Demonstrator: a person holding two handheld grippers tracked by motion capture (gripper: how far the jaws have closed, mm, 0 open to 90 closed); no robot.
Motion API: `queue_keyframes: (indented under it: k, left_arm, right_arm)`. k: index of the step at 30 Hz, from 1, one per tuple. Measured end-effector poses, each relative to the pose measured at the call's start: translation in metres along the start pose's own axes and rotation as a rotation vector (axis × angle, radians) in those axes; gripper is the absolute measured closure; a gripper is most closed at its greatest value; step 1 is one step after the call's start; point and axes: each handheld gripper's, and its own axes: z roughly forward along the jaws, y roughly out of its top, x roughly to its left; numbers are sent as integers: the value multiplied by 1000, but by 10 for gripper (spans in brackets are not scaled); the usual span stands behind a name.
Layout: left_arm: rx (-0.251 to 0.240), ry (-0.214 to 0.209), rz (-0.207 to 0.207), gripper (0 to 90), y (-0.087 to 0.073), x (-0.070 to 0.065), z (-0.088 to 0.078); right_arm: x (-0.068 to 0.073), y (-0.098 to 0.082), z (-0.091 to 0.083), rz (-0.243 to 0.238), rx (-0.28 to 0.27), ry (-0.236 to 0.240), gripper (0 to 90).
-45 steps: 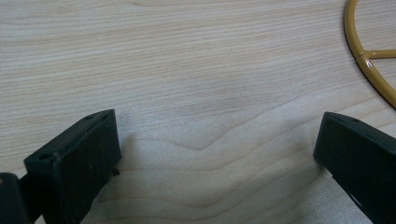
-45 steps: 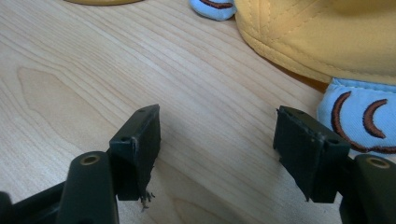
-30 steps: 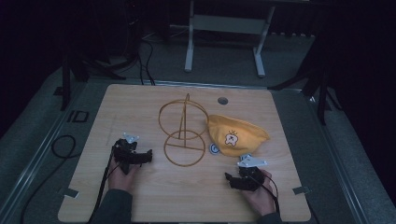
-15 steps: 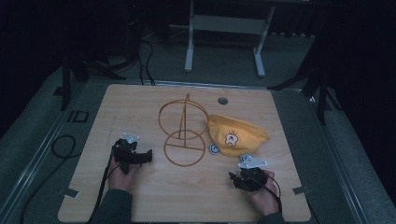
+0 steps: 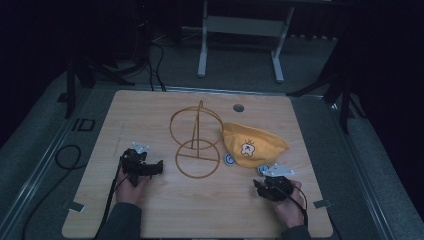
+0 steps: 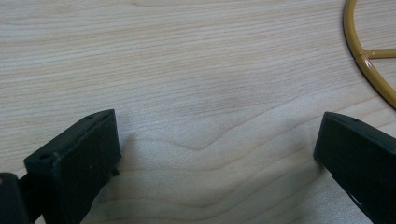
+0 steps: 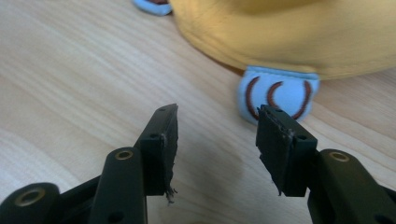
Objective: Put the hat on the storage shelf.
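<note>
A yellow cap (image 5: 252, 144) with a cartoon print lies on the right half of the wooden table (image 5: 150, 115). Its light-blue ear tab (image 7: 278, 95) rests on the wood just ahead of my right gripper (image 7: 217, 126). That gripper (image 5: 261, 186) is open; its jaws have just been closing and nothing is between them. A gold wire stand (image 5: 196, 145) with a ring base stands mid-table. My left gripper (image 5: 159, 167) lies left of the stand and points at it. Its jaws (image 6: 217, 158) are wide open over bare wood, with the stand's ring (image 6: 369, 60) at the upper right.
A small round hole (image 5: 238, 107) sits near the table's far edge. Cables (image 5: 67, 157) trail off the left side onto the grey floor. A white frame (image 5: 240, 30) stands beyond the table. Tape tabs (image 5: 75, 205) mark the front corners.
The right hand has shifted very slightly to the right near the cap. The left hand, the stand and the cap have stayed in place.
</note>
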Motion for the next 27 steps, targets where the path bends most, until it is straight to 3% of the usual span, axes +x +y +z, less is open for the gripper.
queue_keyframes:
  k: [6, 12, 16, 27]
  left_arm:
    - [0, 0, 0, 4, 0, 0, 0]
    - [0, 0, 0, 4, 0, 0, 0]
    - [0, 0, 0, 4, 0, 0, 0]
    - [0, -1, 1, 4, 0, 0, 0]
  right_arm:
    - [-12, 0, 0, 51, -9, -16, 456]
    - [-20, 1, 3, 73, -3, -36, 399]
    - [-28, 4, 11, 110, 8, -23, 383]
    - [-32, 7, 25, 142, 16, -10, 387]
